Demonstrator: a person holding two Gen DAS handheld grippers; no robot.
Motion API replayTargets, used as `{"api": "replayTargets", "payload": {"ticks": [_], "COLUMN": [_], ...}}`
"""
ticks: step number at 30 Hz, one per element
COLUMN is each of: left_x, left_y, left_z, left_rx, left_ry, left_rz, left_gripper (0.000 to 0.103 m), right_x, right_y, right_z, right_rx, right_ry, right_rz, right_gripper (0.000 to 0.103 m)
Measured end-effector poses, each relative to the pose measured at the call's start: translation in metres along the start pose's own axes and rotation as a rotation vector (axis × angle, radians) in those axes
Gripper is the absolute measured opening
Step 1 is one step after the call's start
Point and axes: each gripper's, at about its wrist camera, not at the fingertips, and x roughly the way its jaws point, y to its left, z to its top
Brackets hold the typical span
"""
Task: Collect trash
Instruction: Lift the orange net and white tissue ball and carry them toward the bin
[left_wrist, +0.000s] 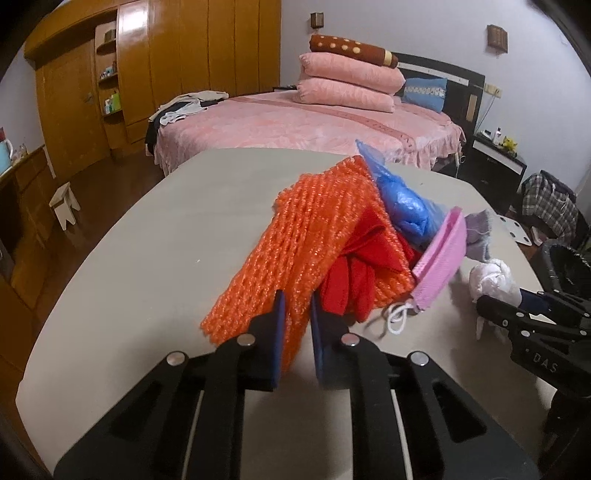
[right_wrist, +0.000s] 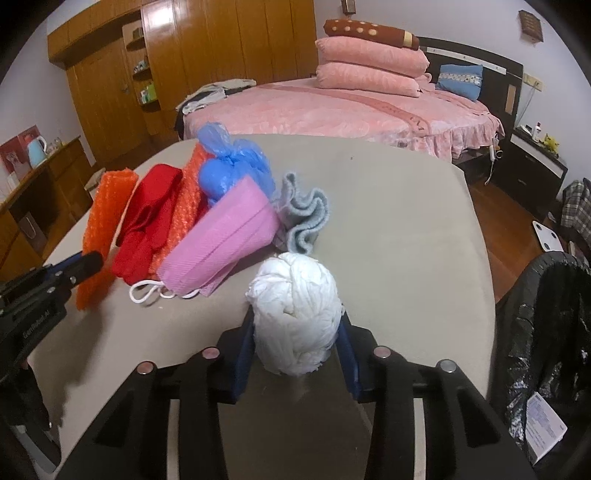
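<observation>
- Firstly, left gripper: blue pads pressed together on the near end of the orange mesh, which runs away from the jaws across the table.
- Right gripper: blue pads on either side of the white wad, pinching it; the wad sits upright on the tabletop, just in front of the pile.
- Red cloth: folded, lying on the orange mesh, just right of the left gripper's pads.
- Pink mask: tilted, leaning on the red cloth and the mesh; its white ear loops trail onto the table.
- Blue plastic bag: crumpled, on top of the pile behind the pink mask.
- Pale blue cloth: rumpled, touching the right side of the mask, beyond the white wad.
- Bin with black liner: beside the table's right edge, on the right gripper's side.
- Bed: pink cover, beyond the table, with stacked pink pillows, a brown dotted roll on top and a blue cushion beside them.
- Wardrobe: wooden, along the far left wall.
- Stool: small, on the floor left of the table.
</observation>
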Motion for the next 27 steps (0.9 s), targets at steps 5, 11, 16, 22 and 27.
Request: {"api": "replayTargets", "payload": {"ticks": [5, 11, 16, 22, 27], "left_x": [-0.008, -0.019, -0.028, -0.042, -0.055], "left_y": [-0.006, -0.018, -0.027, -0.040, -0.054], "left_z": [0.001, 0.003, 0.007, 0.012, 0.014], "left_rx": [-0.005, 0.005, 0.024, 0.030, 0.049], "left_ry": [-0.005, -0.021, -0.034, -0.056, -0.073], "left_rz": [-0.017, -0.040, -0.057, -0.089, -0.126], "left_gripper": [0.011, 0.011, 0.011, 0.011, 0.011], "right_x": [-0.007, -0.017, -0.026, -0.042, -0.059], "right_y": [0.000, -0.003, -0.008, -0.017, -0.024], "right_z": [0.002, 0.009, 0.014, 0.018, 0.020], "right_rx": [0.009, 0.024, 0.038, 0.051, 0.053], "right_ry": [-0.008, -0.030, -0.047, -0.073, -0.099], "right_rz": [0.010, 0.020, 0.025, 0.030, 0.027], "right_gripper": [0.040, 0.040, 0.040, 0.040, 0.040]}}
